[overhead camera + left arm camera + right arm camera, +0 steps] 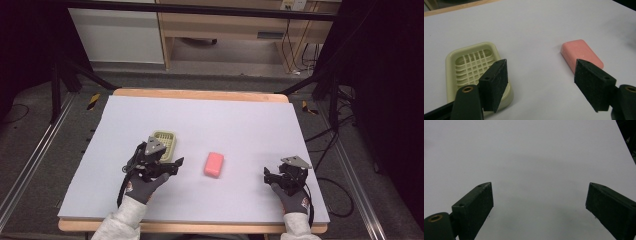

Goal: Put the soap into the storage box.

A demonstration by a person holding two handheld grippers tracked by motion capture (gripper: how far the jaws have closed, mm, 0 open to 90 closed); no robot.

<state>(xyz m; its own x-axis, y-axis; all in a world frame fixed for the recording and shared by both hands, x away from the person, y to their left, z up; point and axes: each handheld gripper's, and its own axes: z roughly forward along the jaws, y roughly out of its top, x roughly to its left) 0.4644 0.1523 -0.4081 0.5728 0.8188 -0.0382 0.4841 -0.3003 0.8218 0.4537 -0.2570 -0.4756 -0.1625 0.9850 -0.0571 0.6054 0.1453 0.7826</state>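
Soap (214,164) lies lengthwise front-to-back.

High view: fixed cam above the person's side of the table (200,125), facing forward and down, far enough back to take in the whole top plus floor and a desk beyond. Left gripper view: rides low and close over the table, looking along its own jaws at the soap dish (471,67) and pink soap (581,53) (both also in the high view, near the middle). Right gripper view: same low, close angle, facing bare table top (536,157) between its jaws.
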